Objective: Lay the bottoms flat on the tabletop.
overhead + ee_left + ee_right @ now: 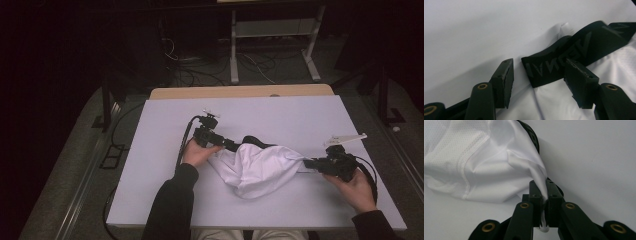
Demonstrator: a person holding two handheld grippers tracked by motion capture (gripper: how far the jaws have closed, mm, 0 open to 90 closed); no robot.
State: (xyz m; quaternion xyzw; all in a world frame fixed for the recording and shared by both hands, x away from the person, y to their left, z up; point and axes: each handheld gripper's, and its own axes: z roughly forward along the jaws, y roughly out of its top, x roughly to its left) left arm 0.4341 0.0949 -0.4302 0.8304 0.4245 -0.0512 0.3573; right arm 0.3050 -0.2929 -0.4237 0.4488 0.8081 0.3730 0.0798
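Right gripper [543,195] is clamped on a pinch of the white garment [257,167], fabric squeezed between its jaws; likely anchoring that right end so the cloth can be pulled flat. Left gripper [537,75] is spread wide, jaws straddling the end of the black waistband [574,50], apparently lined up to grab it. Garment lies bunched mid-table [150,165], between the two grippers, waistband on its far-left side.

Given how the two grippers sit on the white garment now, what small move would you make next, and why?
Probably close the left gripper on the black lettered waistband: its jaws stand open around that band's end, while the right gripper already pinches the white mesh fabric garment.
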